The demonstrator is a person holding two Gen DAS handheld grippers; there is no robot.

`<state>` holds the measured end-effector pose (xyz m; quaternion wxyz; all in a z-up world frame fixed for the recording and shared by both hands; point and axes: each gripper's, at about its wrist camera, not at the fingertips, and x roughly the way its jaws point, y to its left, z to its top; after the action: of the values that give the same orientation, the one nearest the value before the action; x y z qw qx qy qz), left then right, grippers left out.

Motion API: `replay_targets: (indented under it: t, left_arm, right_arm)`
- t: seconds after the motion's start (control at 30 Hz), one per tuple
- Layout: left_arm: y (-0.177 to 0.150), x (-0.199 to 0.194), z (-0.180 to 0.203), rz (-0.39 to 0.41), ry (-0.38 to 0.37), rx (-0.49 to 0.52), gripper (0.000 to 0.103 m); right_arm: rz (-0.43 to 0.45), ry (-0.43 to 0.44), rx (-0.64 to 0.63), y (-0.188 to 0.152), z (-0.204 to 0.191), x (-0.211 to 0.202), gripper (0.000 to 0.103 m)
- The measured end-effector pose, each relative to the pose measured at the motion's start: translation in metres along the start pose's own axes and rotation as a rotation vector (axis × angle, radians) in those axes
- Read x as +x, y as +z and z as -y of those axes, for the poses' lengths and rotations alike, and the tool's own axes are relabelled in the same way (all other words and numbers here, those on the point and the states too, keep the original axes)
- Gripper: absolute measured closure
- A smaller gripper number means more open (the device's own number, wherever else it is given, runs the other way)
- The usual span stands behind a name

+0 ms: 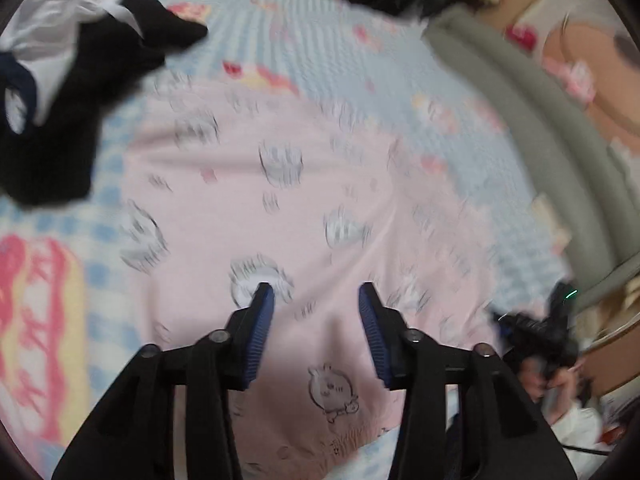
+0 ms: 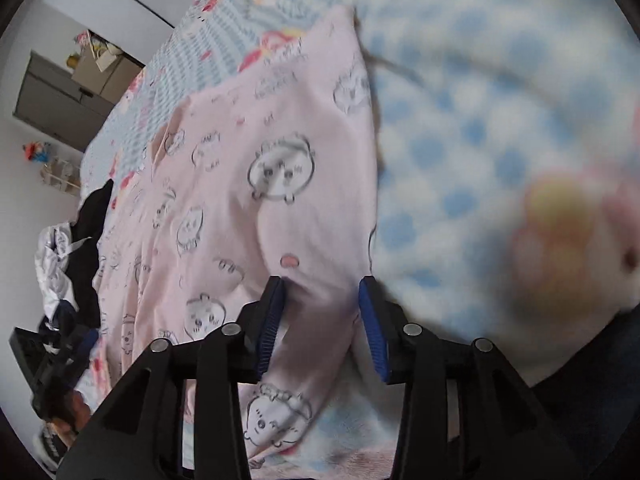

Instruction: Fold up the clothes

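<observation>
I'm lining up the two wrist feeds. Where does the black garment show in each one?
Left wrist view: the black garment lies upper left, beside the white clothing, past the pink pajama piece.
Right wrist view: the black garment shows at the left edge, small, next to the white clothing.
Shared landmark: the pink pajama piece with cartoon faces, spread on the blue checkered bedsheet.
</observation>
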<state>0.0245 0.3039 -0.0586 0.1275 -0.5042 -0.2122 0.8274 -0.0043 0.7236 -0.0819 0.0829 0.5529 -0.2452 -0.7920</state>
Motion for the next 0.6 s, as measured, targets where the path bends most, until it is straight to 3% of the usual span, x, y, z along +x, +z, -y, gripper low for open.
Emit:
replay_targets:
  t: [0.07,0.13,0.23,0.3,0.43,0.47,0.6]
  left_arm:
    - [-0.010,0.019,0.009,-0.059,0.038,0.011,0.065]
    - [-0.019,0.029,0.014,-0.095,0.081,0.022,0.065]
    - [-0.026,0.015,0.012,-0.093,0.126,0.025,0.066]
    - [-0.027,0.000,0.004,-0.063,0.111,0.011,0.066]
    - [-0.024,-0.025,-0.002,0.010,0.087,0.045,0.066]
    - [-0.021,-0.022,0.000,0.003,0.090,0.053,0.066]
    - [-0.030,0.007,0.004,-0.120,0.075,0.051,0.066]
  right_arm:
    - [0.001,0.000,-0.055,-0.004,-0.008,0.000,0.095]
    - [0.034,-0.070,-0.109,-0.004,-0.014,-0.007,0.098]
    - [0.069,-0.227,-0.207,-0.002,-0.011,-0.021,0.098]
    - [0.069,-0.250,-0.213,-0.001,-0.006,-0.028,0.098]
    - [0.124,-0.146,-0.206,-0.006,-0.011,-0.059,0.090]
    - [0.139,-0.112,-0.225,-0.009,-0.019,-0.064,0.090]
    - [0.050,-0.168,-0.285,-0.018,-0.049,-0.019,0.087]
